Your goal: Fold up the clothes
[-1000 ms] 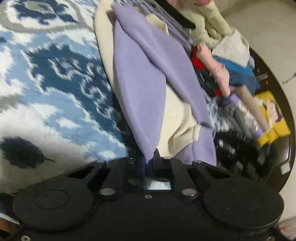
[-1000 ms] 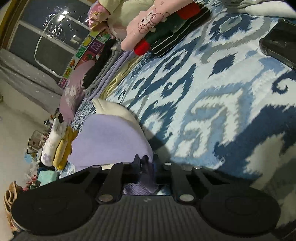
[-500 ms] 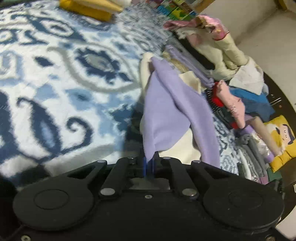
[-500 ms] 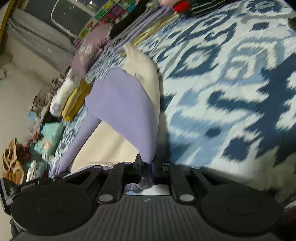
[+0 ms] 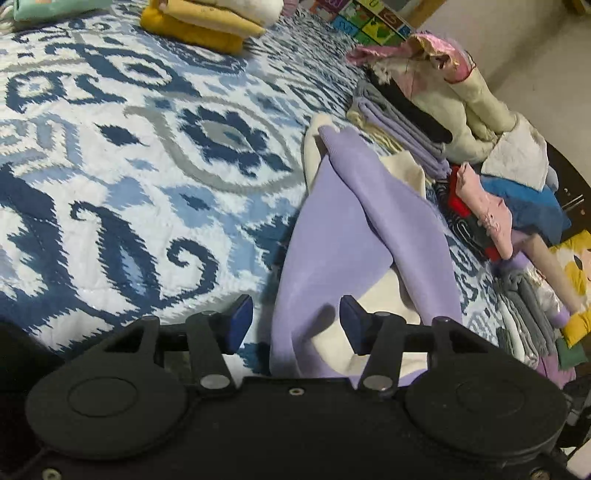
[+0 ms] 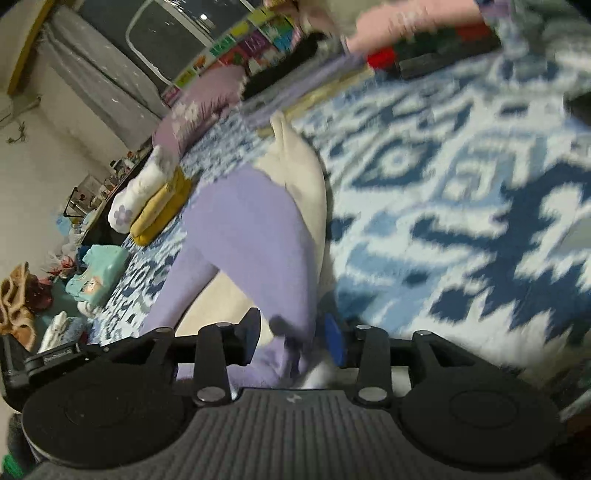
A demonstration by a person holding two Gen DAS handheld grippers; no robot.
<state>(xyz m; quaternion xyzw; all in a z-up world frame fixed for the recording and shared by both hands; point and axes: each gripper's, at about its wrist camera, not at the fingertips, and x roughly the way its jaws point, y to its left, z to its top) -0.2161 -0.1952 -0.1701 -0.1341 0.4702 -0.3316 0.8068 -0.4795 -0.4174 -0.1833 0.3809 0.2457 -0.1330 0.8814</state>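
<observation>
- The jaws of the left gripper have just been opening and now stand apart; the lilac cloth lies between the blue pads without either one pressing on it.
- The jaws of the right gripper have likewise just been opening; the lilac fabric sits in the gap, released, though blur there keeps me from telling whether it brushes the right-hand pad.
- The lilac-and-cream sweatshirt lies on the bed, on a blue-and-white patterned quilt, running away from both grippers.
- In the left wrist view one lilac sleeve lies diagonally over the lilac panel, with cream fabric showing beneath and beside it.
- In the right wrist view the sweatshirt humps up, cream behind lilac, a sleeve trailing to the lower left.
- Just beyond the sweatshirt's far end lies a stack of folded clothes in lilac, grey and black.
- To the right of the sweatshirt sits a loose heap of garments in pink, red, blue and white.
- A mustard folded garment with a white one on top rests on the far part of the quilt; the right wrist view shows the same pair at the bed's edge.
- A mint-green folded piece lies nearer that edge.
</observation>
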